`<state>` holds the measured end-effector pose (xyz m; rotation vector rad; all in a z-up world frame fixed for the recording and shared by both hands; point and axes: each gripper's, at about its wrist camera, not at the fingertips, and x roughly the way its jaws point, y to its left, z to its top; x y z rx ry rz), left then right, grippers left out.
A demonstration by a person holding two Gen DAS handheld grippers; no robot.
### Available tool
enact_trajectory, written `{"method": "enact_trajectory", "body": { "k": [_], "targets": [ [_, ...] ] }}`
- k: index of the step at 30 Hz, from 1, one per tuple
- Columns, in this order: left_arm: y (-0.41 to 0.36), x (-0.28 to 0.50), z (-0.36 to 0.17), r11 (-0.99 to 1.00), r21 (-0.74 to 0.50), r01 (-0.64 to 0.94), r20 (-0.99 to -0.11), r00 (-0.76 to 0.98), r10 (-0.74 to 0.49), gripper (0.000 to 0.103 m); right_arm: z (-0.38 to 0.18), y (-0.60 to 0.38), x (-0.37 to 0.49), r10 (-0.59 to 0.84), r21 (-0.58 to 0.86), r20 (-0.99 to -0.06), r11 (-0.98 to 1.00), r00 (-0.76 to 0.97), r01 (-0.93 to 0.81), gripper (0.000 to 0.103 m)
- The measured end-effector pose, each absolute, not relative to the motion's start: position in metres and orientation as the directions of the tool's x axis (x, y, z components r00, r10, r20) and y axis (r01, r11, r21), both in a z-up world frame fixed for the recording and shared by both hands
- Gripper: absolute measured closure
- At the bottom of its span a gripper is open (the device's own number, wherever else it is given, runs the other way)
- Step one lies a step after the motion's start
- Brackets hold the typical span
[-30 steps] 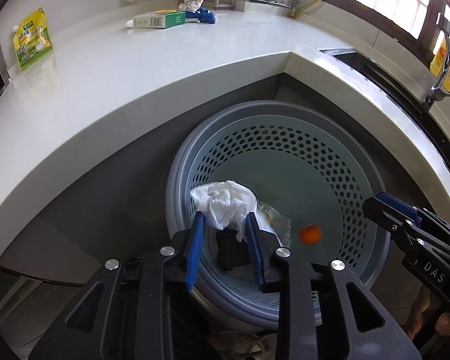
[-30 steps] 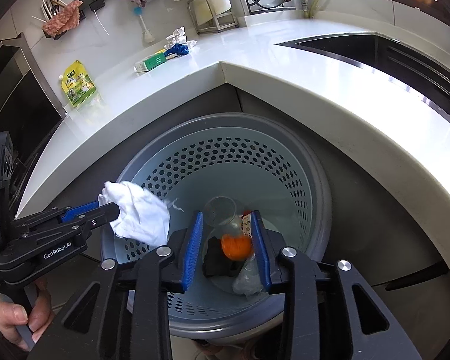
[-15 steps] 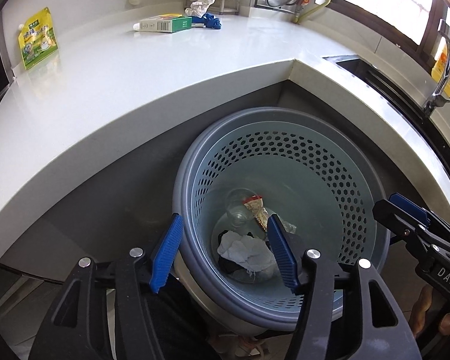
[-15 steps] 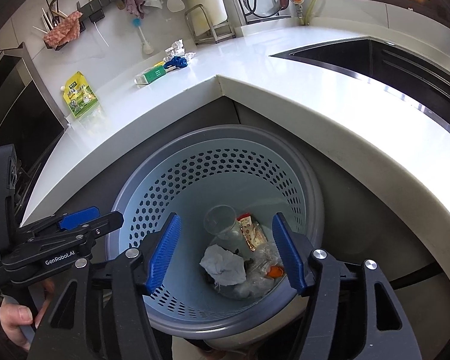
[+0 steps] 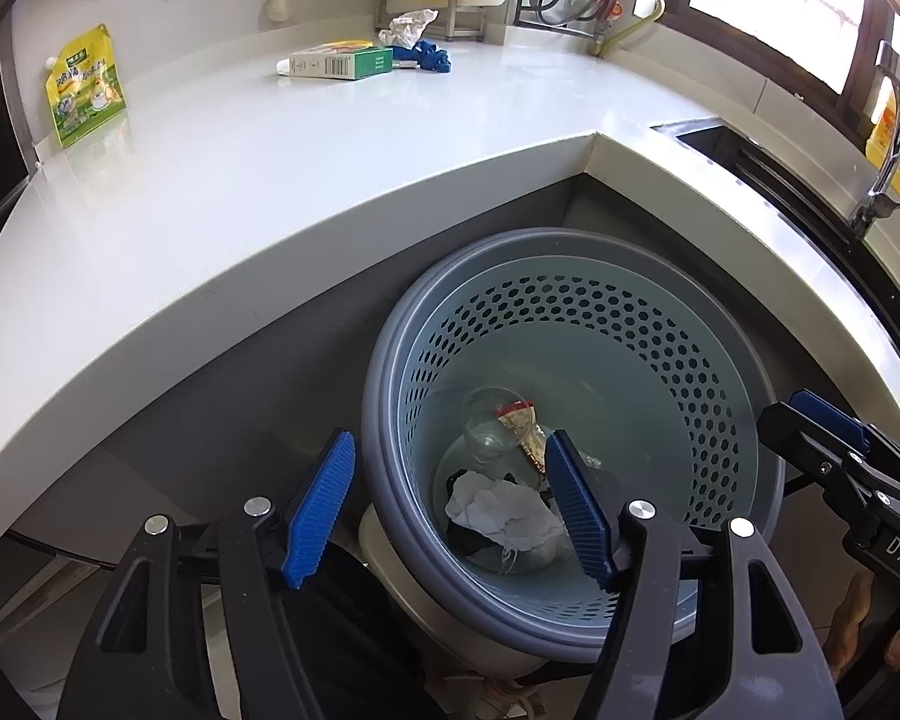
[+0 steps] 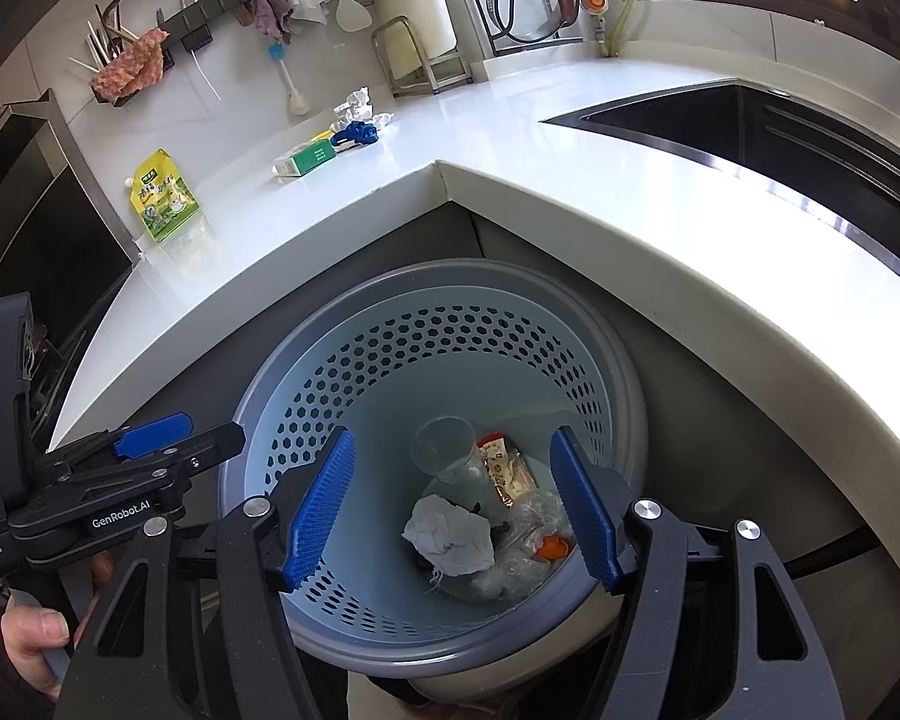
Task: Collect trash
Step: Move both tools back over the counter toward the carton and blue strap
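Note:
A grey perforated basket (image 5: 570, 252) (image 6: 450, 276) stands on the floor below the counter corner. In it lie a crumpled white tissue (image 5: 504, 513) (image 6: 450, 531), a clear cup (image 5: 489, 420) (image 6: 444, 450), a snack wrapper (image 5: 522, 426) (image 6: 501, 468), a clear bag (image 6: 528, 516) and an orange scrap (image 6: 552, 549). My left gripper (image 5: 450, 438) (image 6: 150, 462) hangs over the basket's near-left rim, jaws opening, nothing between them. Over the near-right side my right gripper (image 6: 453, 435) (image 5: 828, 438) is opening too, with nothing in it.
On the white counter (image 5: 270, 180) lie a green box (image 5: 336, 63) (image 6: 306, 159), crumpled paper (image 5: 405, 27) (image 6: 357, 105), a blue item (image 5: 426, 54) and a yellow-green pouch (image 5: 84, 93) (image 6: 162, 198). A sink (image 6: 750, 120) and faucet (image 5: 882, 180) are at the right.
Both grippers' jaws have spread wide. The white tissue fell from the left gripper and the orange scrap from the right one; both now lie in the basket.

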<state>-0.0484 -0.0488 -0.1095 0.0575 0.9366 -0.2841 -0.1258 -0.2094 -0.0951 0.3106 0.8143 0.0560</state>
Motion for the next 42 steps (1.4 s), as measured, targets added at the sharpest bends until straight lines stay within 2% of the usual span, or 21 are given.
{"method": "enact_trajectory", "body": {
  "k": [24,42],
  "targets": [
    [-0.026,-0.018,-0.053,0.965,-0.091,0.245,-0.695,0.679,-0.238,0.021,-0.052,-0.202,-0.079,0.192,0.290,-0.631,0.957,0.751,-0.001,0.034],
    [-0.009,0.055,-0.020,0.973,-0.116,0.201,-0.640,0.734,-0.228,0.016,-0.032,-0.197,0.001,0.248,0.287,-0.606,0.954,0.756,-0.083,0.033]
  ]
}}
